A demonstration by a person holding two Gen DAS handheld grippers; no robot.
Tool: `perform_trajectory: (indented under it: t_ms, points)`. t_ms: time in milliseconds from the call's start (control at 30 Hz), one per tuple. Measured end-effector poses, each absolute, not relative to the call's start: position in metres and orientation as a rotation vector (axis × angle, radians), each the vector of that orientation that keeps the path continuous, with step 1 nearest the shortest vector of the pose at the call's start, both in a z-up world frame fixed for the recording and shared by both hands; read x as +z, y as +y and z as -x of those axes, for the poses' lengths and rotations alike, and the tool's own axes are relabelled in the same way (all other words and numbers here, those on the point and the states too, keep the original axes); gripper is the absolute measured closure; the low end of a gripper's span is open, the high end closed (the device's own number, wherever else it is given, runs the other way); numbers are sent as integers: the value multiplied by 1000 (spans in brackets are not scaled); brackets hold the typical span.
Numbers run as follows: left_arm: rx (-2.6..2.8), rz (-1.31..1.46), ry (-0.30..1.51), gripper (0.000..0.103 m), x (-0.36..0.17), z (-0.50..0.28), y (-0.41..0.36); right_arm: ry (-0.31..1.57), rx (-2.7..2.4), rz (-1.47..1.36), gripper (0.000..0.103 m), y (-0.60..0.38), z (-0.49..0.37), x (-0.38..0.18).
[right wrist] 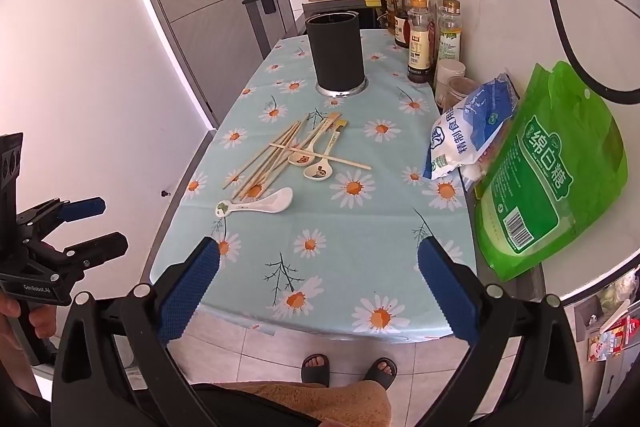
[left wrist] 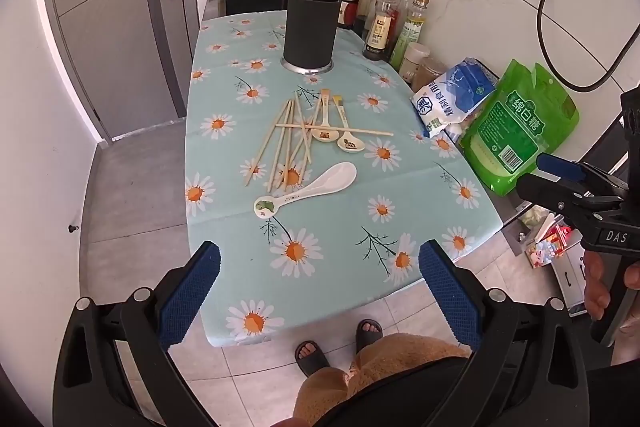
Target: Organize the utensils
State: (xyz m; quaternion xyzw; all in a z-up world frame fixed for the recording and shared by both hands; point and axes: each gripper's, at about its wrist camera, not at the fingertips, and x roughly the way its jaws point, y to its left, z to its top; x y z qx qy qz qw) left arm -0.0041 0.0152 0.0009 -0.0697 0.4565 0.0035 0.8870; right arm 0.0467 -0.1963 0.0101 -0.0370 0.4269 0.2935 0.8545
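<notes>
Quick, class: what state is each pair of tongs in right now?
Left tongs: open, holding nothing.
Right tongs: open, holding nothing.

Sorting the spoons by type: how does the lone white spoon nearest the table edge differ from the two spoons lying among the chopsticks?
The lone white spoon lies apart, clear of the chopsticks; the two spoons lie side by side under a crossing chopstick. Its bowl is plain white, theirs carry pictures. It looks larger. All three are pale and lie flat on the daisy tablecloth.
</notes>
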Motion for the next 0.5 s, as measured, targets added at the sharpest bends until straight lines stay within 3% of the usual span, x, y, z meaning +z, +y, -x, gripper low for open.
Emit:
perform_trajectory:
  t_ms: [500]
  points:
    - [8,162,950,6,4,-3,24,911,616,85,5,-188,-49,6]
